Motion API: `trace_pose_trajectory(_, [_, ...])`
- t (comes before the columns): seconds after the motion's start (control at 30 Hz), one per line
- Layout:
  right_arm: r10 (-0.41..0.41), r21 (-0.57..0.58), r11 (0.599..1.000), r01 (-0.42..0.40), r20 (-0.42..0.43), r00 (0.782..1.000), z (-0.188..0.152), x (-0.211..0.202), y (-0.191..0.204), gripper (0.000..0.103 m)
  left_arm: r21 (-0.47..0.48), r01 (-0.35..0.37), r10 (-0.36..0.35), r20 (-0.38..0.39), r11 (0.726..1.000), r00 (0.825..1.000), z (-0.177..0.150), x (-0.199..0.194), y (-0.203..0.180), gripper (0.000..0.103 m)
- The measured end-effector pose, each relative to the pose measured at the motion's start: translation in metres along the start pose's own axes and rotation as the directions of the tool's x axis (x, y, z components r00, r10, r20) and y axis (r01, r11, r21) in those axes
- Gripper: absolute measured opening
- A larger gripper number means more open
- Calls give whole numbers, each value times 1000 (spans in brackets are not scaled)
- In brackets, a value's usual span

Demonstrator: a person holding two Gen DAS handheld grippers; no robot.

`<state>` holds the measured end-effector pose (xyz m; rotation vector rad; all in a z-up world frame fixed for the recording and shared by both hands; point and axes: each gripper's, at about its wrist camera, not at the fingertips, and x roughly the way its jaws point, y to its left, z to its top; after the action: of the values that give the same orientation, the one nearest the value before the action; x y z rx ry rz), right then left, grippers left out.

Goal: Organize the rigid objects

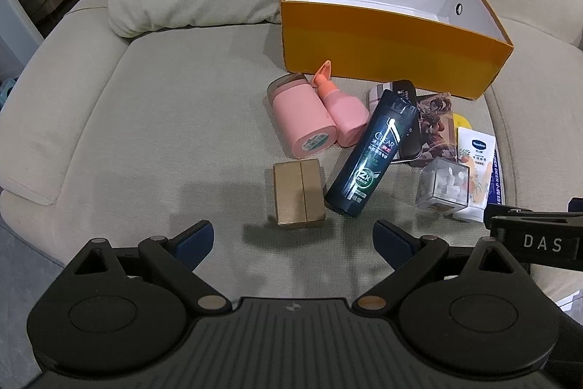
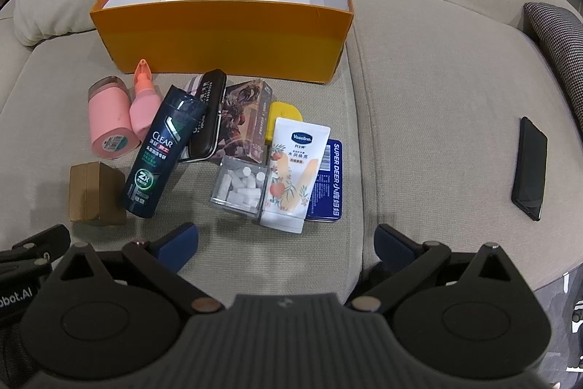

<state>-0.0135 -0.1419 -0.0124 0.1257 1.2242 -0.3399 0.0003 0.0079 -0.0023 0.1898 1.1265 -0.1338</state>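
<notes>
Beige fabric sofa seat (image 1: 175,119) carries everything. Open orange cardboard box with white inside (image 1: 386,35) sits at the back, nothing visible in it. Clutter lies just in front of the box: pink cylindrical container (image 1: 302,119) on its side, touching a pink pump bottle with orange nozzle (image 1: 346,112); dark CLEAR shampoo bottle (image 1: 371,155) lying diagonally, its base beside a small brown cardboard box (image 1: 298,192); clear plastic cube holding white pieces (image 1: 442,186); white Vaseline tube (image 1: 473,166).

Left hand-held gripper (image 1: 293,245) released, jaws wide, hovering above bare cushion just short of the brown box. Right hand-held gripper (image 2: 286,246) likewise released, empty, near the tube's cap end.

Right wrist view alone shows in full the blue SUPER DEER flat tin (image 2: 329,181) under the tube, a yellow item (image 2: 286,113) behind it, a dark patterned carton (image 2: 244,119), a black case (image 2: 207,119), and, well apart to the right, a black phone (image 2: 530,168) and a checked cushion (image 2: 561,53).
</notes>
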Motion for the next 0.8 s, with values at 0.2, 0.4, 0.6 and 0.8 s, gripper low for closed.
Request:
trace_pose_trajectory(0.2, [2,6,1000,-2,-4,1000,1,1,-1,102,6,8,-8,-6,1000,1000,2,4,3,103])
trace_pose_trajectory(0.4, [-5,85,996,5,1,1000,11,5,-26,102,-27,3,-3,13,1000,1000,17,10,34,103])
trace_pose_trajectory(0.6, [-6,154,988,5,6,1000,23,11,-46,102,-131,-30,31,6,991,1000,46,27,68,103])
trace_pose_trajectory(0.8, [26,147,989,-24,-12,1000,25,16,-40,102,-88,4,-8,-44,996,999,46,48,47,103])
